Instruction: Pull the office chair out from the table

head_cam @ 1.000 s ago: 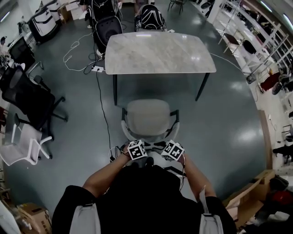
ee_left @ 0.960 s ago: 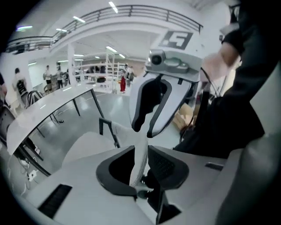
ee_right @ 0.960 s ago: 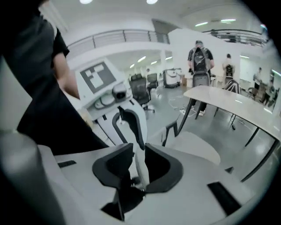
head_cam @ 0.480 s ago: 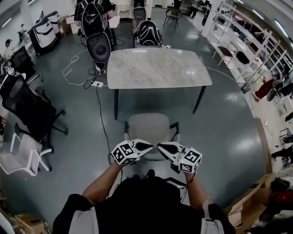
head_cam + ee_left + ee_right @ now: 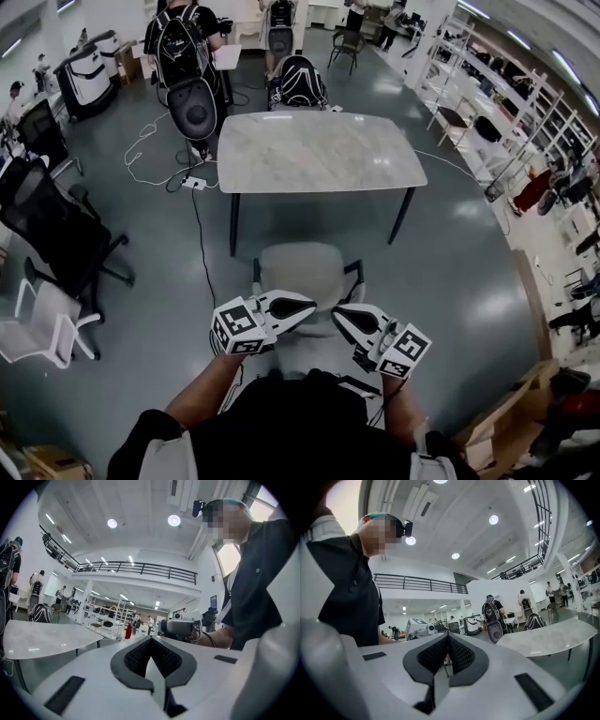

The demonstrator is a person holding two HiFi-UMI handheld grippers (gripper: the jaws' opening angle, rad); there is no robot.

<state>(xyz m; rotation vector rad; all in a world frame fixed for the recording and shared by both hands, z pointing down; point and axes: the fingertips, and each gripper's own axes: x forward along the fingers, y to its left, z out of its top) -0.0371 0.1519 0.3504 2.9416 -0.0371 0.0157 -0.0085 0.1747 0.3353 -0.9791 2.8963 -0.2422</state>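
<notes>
The grey office chair [image 5: 300,270] stands a short way out from the marble-topped table [image 5: 319,150], its seat facing the table and its back hidden under my hands. My left gripper [image 5: 312,302] and right gripper [image 5: 336,312] hover above the chair back, tips pointing at each other and nearly meeting. Both are shut with nothing between the jaws. In the left gripper view its closed jaws [image 5: 151,656] face the right gripper [image 5: 180,626], with the table [image 5: 42,637] at the left. In the right gripper view its closed jaws [image 5: 447,660] face the left gripper [image 5: 419,626].
A black office chair [image 5: 52,234] and a white chair [image 5: 37,328] stand at the left. A power cable [image 5: 202,234] runs across the floor beside the table. Backpacks [image 5: 300,80] sit beyond the table, shelving [image 5: 487,103] lines the right, and boxes [image 5: 511,412] lie at the lower right.
Both grippers have lifted off the chair's back, risen and swung level so that they point at each other. Their jaws have closed with nothing in them.
</notes>
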